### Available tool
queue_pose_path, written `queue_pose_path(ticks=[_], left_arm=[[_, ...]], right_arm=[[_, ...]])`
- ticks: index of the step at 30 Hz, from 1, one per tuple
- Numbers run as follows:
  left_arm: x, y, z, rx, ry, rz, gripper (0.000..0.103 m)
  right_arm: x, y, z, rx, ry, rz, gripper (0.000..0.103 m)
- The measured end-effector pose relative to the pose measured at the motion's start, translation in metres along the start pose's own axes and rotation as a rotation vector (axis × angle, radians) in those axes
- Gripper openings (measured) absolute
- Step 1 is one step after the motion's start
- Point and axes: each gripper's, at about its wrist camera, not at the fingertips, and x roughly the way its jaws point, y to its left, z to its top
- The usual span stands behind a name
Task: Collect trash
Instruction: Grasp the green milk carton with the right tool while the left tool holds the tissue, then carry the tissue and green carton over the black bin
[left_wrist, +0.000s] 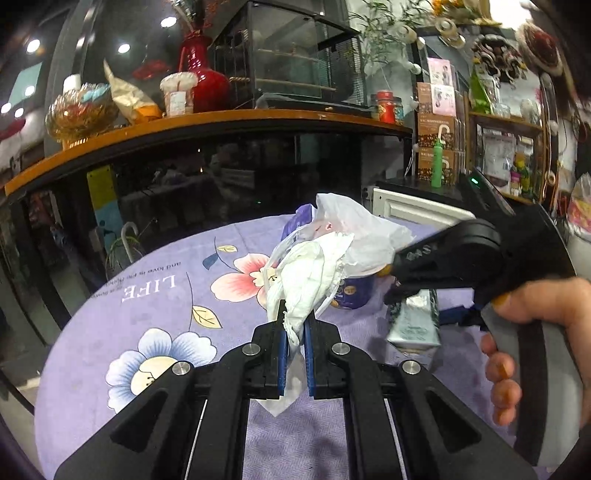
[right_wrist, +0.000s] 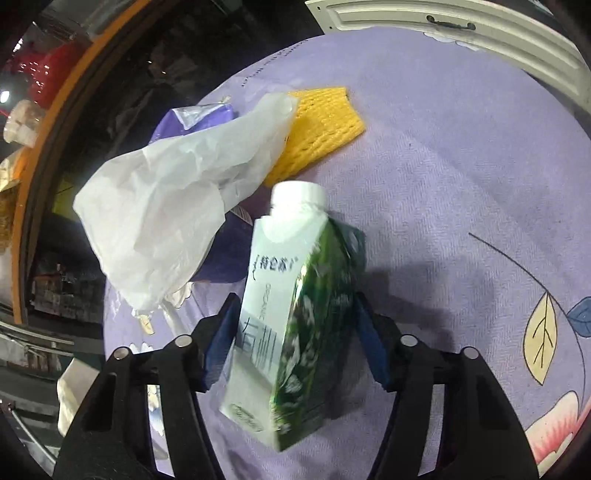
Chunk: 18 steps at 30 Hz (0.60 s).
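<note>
My left gripper (left_wrist: 295, 321) is shut on the bunched edge of a white plastic bag (left_wrist: 354, 236) that holds crumpled white paper (left_wrist: 310, 280). The bag hangs above the purple flowered tablecloth (left_wrist: 147, 295) and shows as a pale sack (right_wrist: 166, 206) in the right wrist view. My right gripper (right_wrist: 295, 299) has its blue pads against both sides of a green and white milk carton (right_wrist: 273, 332) with a white cap, tilted over the cloth. In the left wrist view that gripper (left_wrist: 391, 284) points down at the carton (left_wrist: 413, 325), and a person's hand (left_wrist: 535, 314) grasps its handle.
A yellow foam net (right_wrist: 321, 125) and a purple packet (right_wrist: 195, 118) lie on the cloth behind the bag. A dark blue cup (left_wrist: 354, 291) stands under the bag. A white cabinet door (right_wrist: 443, 33) borders the table's far side, and a dark counter with an orange edge (left_wrist: 184, 122) rises behind.
</note>
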Motion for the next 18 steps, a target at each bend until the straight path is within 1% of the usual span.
queue_pose_path(ticks=[4, 6, 10, 12, 15, 18], left_arm=[[0.001, 0.004, -0.001, -0.021, 0.000, 0.005, 0.008], [0.000, 0.005, -0.001, -0.032, -0.009, -0.005, 0.008], [-0.003, 0.001, -0.003, -0.014, -0.025, 0.002, 0.008], [-0.004, -0.003, -0.004, 0.003, -0.034, -0.002, 0.008], [-0.004, -0.007, -0.005, 0.010, -0.027, -0.031, 0.008], [-0.010, -0.014, -0.003, 0.019, -0.011, -0.050, 0.008]], right_arm=[[-0.020, -0.013, -0.011, 0.007, -0.006, 0.058, 0.058], [-0.034, -0.022, -0.017, 0.016, -0.013, 0.114, 0.058], [-0.070, -0.048, -0.035, 0.040, -0.038, 0.191, 0.058], [-0.086, -0.057, -0.042, 0.040, -0.052, 0.216, 0.058], [-0.111, -0.070, -0.054, 0.013, -0.082, 0.232, 0.058], [-0.139, -0.080, -0.070, -0.062, -0.135, 0.218, 0.058]])
